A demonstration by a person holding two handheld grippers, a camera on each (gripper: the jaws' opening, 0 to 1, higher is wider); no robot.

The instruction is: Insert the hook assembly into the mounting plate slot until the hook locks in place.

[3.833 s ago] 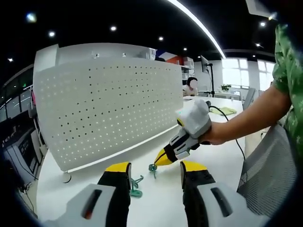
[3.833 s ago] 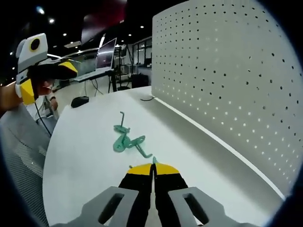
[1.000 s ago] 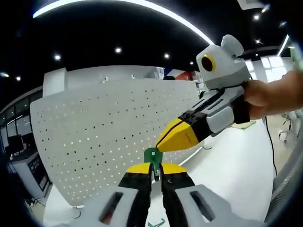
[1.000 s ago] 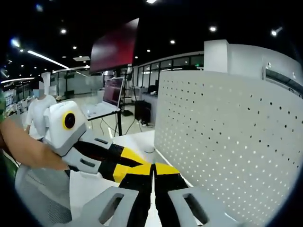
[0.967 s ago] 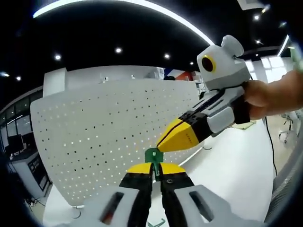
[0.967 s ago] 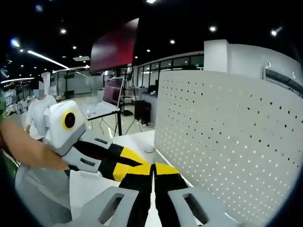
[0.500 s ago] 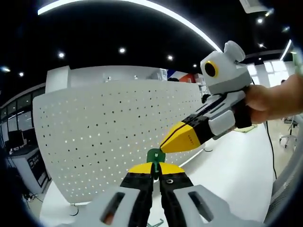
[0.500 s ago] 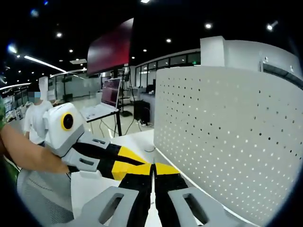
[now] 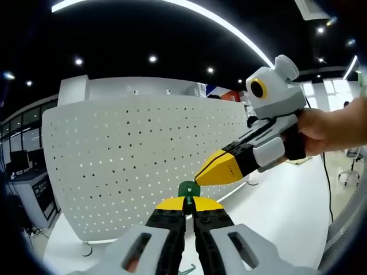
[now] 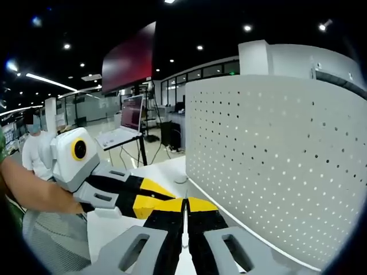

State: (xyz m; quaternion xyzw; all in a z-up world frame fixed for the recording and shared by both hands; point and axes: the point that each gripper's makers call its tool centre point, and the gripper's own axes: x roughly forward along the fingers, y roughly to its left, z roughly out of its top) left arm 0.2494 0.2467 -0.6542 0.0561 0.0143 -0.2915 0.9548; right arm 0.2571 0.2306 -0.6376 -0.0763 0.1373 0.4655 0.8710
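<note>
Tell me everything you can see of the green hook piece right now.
In the left gripper view, a small part of the green hook piece shows: a rounded, dark green tab, apparently coated metal or plastic, sticking up from between the left gripper's shut yellow tips. The rest is hidden in the jaws. The right gripper's yellow tip meets it from the upper right, apparently touching. It is held in the air in front of the white perforated panel, not yet at the holes.

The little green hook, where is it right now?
In the left gripper view the green hook sits low in the middle, pinched in the left gripper, with the right gripper tip just above it, before the white pegboard.
</note>
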